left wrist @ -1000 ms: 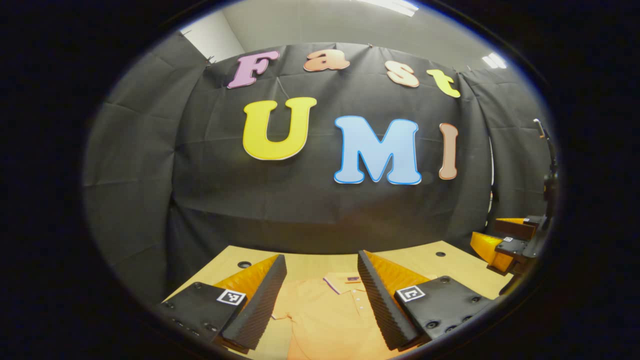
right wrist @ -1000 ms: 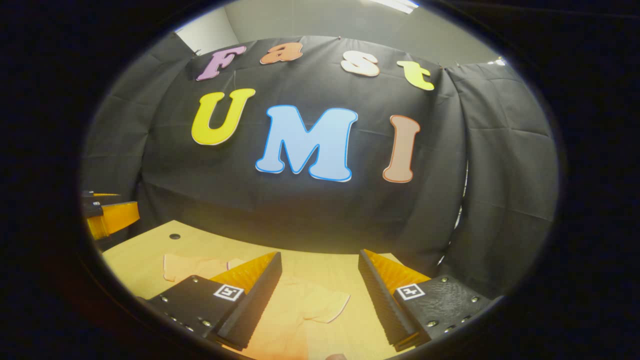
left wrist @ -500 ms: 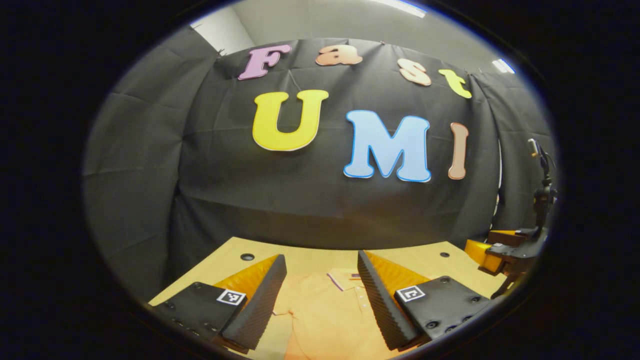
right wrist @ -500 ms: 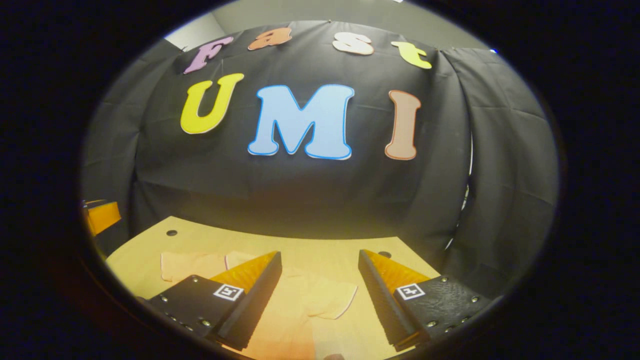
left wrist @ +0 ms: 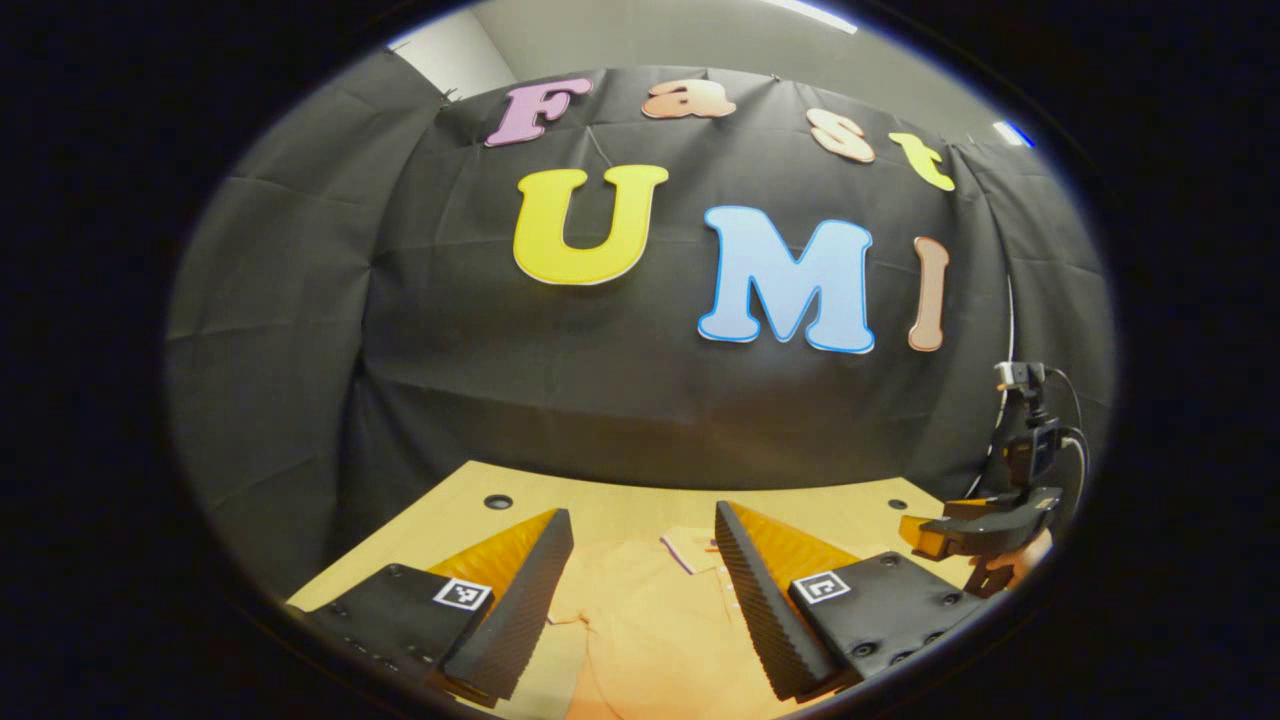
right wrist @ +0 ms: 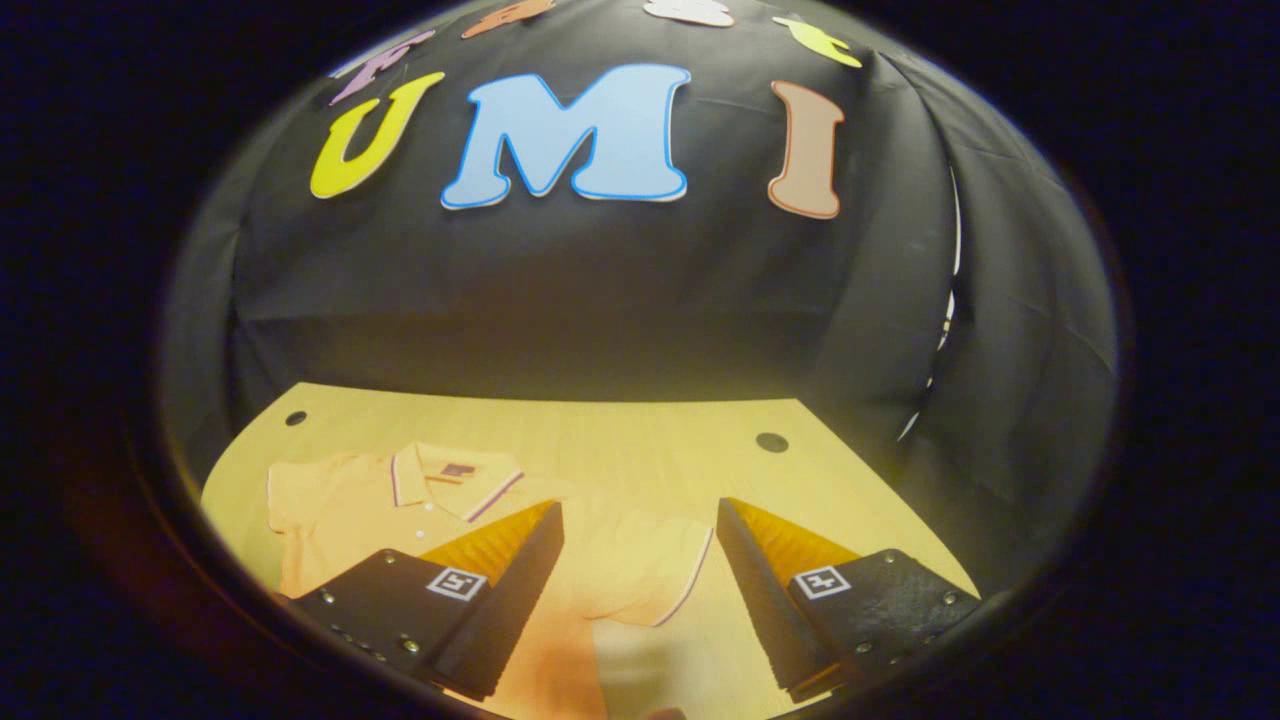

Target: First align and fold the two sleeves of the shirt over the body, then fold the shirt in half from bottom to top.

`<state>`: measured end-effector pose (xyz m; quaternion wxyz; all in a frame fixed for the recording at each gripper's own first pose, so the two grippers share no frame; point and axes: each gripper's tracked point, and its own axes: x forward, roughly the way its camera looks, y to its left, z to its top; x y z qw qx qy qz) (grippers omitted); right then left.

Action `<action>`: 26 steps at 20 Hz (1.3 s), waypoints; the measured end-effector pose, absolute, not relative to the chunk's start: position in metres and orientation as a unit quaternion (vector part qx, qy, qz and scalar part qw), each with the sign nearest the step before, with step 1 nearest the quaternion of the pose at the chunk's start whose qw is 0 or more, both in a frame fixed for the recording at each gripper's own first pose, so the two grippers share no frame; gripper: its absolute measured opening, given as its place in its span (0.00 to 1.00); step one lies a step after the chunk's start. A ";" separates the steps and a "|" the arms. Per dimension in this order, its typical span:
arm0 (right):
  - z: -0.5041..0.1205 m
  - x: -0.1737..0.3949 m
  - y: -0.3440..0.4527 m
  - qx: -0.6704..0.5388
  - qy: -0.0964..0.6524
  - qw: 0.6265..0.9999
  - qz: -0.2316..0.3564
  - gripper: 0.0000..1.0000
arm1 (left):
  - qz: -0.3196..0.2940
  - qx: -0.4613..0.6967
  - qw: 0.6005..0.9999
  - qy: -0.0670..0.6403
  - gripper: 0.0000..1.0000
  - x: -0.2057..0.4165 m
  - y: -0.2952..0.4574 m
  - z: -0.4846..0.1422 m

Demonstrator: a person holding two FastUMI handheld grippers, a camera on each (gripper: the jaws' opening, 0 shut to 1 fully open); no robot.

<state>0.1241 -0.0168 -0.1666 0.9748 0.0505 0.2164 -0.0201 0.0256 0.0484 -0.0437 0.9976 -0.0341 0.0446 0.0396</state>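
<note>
An orange polo shirt (right wrist: 400, 495) lies flat and face up on a light wooden table (right wrist: 640, 440), with its collar (right wrist: 455, 480) pointing toward the black cloth wall at the far end. In the right gripper view, the right gripper (right wrist: 640, 580) hangs above the table with its two fingers spread wide apart and nothing between them. Beneath that gap lies one short sleeve (right wrist: 650, 575) of the shirt, spread outward from the body, its cuff edged with a thin dark line. The collar carries the same thin trim, and a few small buttons run down the placket below it. Two small round holes (right wrist: 771, 441) sit in the tabletop near its far corners. In the left gripper view, the left gripper (left wrist: 640, 590) is likewise held above the shirt with its fingers wide apart, gripping nothing; the collar and chest of the shirt show through the gap. At the far right of this view the right gripper appears again (smaller, with part of the hand that holds it just below), poised over the table's edge with a small camera and cables mounted on top.
</note>
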 end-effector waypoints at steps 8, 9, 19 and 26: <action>-0.256 0.161 -0.028 0.091 0.320 0.943 -0.023 0.95 | 0.061 -0.025 0.996 0.062 0.95 0.019 0.053 -0.057; -0.265 0.162 -0.030 0.092 0.330 0.939 -0.025 0.96 | 0.062 -0.027 0.996 0.065 0.95 0.018 0.051 -0.059; -0.313 0.168 -0.025 0.132 0.384 0.914 -0.024 0.98 | 0.072 -0.039 0.993 0.080 0.95 0.017 0.044 -0.070; -0.314 0.168 -0.033 0.133 0.391 0.910 -0.032 0.52 | 0.074 -0.048 0.993 0.077 0.94 0.009 0.031 -0.069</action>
